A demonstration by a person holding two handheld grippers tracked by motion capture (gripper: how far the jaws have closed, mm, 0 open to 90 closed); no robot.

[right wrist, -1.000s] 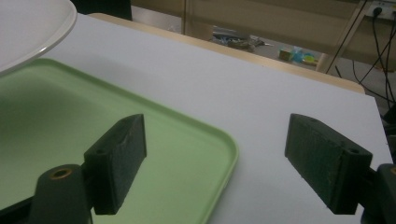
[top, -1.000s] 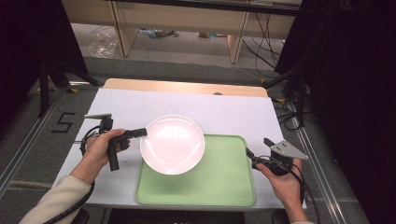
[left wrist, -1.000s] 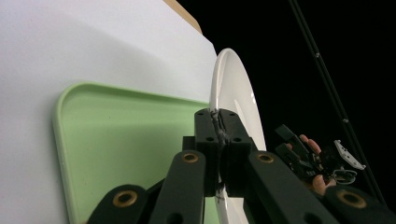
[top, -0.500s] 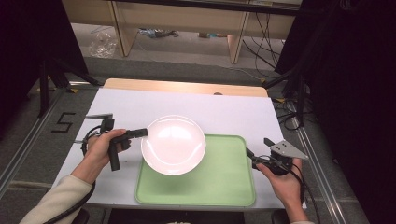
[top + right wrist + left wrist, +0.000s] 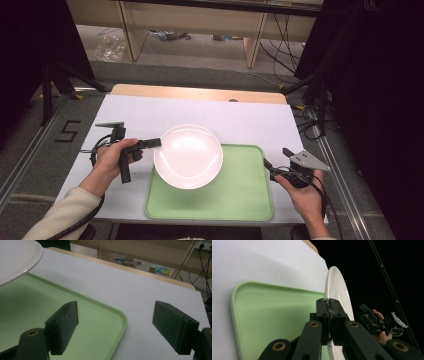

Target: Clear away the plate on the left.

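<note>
One round, glossy white plate [image 5: 188,156]

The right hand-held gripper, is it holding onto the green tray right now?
No, the right hand-held gripper has its jaws spread wide with nothing between them, poised above the corner of the green tray.

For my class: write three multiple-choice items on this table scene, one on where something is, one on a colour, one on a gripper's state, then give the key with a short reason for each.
1. Where is the white plate?
A. held above the tray's left part
B. on the floor
C. at the table's far right corner

2. What colour is the tray?
A. red
B. light green
C. black

3. How is the right gripper?
A. shut on the plate
B. shut on the tray
C. open

Key:
1 A, the left gripper clamps its rim, and the right gripper view shows it clear of the tray.
2 B, green in every view.
3 C, its jaws stand wide apart with nothing between.
</note>
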